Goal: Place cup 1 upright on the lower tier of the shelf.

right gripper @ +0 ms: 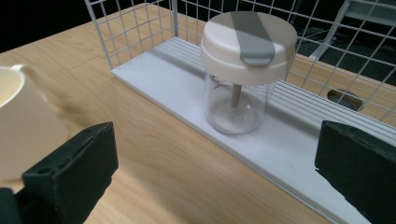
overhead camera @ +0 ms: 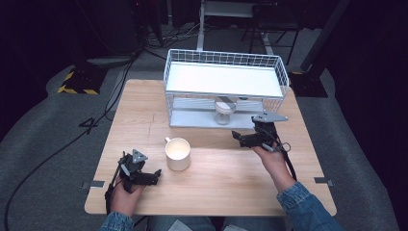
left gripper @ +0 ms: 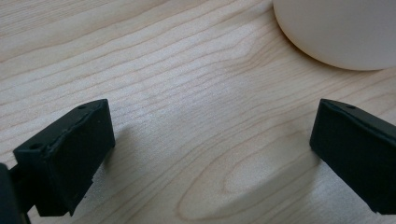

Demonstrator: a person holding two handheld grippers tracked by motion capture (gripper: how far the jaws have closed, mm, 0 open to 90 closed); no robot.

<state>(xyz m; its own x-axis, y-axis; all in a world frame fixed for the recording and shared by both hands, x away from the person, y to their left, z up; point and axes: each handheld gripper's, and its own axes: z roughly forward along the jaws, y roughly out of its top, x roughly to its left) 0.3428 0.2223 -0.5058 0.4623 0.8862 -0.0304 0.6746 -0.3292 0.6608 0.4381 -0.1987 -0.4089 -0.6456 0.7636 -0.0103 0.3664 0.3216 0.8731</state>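
A clear jar with a cream lid and grey strap [overhead camera: 224, 110] [right gripper: 243, 70] stands upright on the lower shelf of a white wire rack [overhead camera: 223, 79] [right gripper: 140, 32]. A cream mug [overhead camera: 177, 153] [right gripper: 21, 126] [left gripper: 341, 32] sits on the wooden table in front of the rack. My right gripper [overhead camera: 242, 137] [right gripper: 215, 172] is open, a short way in front of the jar, with nothing between its jaws. My left gripper [overhead camera: 153, 176] [left gripper: 210, 154] is open low over bare wood, just left of and nearer than the mug, holding nothing.
The rack's upper shelf [overhead camera: 223, 79] is a white panel ringed by wire walls, overhanging the jar. The table's front edge [overhead camera: 207, 211] lies near the person's denim sleeves. Cables [overhead camera: 57, 149] and a yellow-black striped base [overhead camera: 77, 89] lie on the grey floor at left.
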